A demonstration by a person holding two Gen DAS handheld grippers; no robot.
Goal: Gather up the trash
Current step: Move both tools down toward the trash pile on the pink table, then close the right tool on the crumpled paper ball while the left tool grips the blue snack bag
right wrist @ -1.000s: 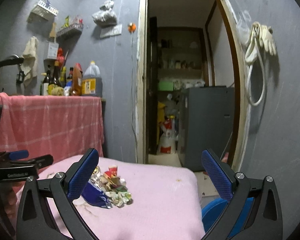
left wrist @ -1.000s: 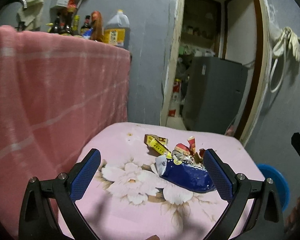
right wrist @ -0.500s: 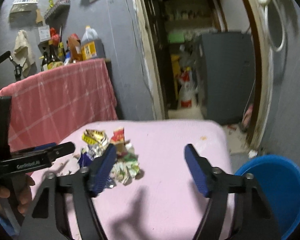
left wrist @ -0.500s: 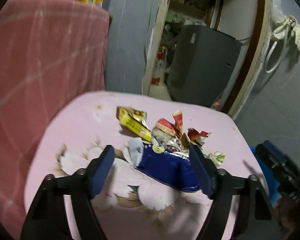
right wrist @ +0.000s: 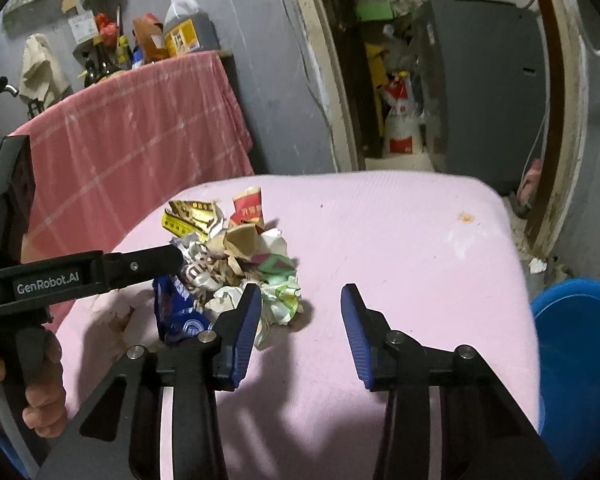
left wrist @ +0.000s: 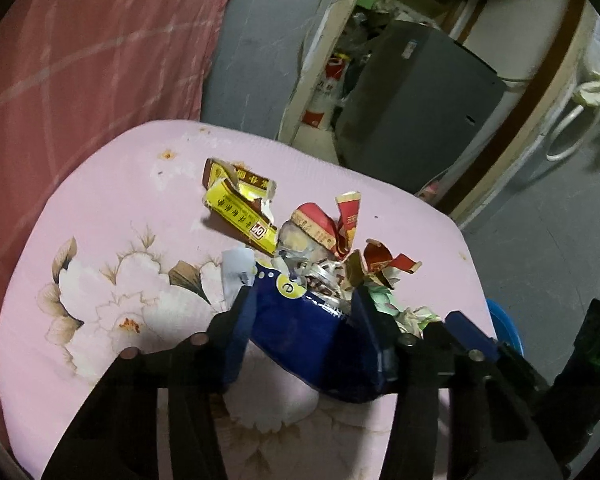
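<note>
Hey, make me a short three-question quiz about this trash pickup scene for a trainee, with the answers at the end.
1. Which item sits between the fingers of the left claw? A) yellow carton B) blue wrapper C) red packet
2. True or false: the right claw is gripping the yellow carton.
3. What colour is the tub beside the pink-covered surface?

Key
1. B. The left claw has just been closing, with the wrapper between its fingers.
2. False. The right claw has just been closing too, but it grips nothing and sits beside the trash pile.
3. Blue.
</note>
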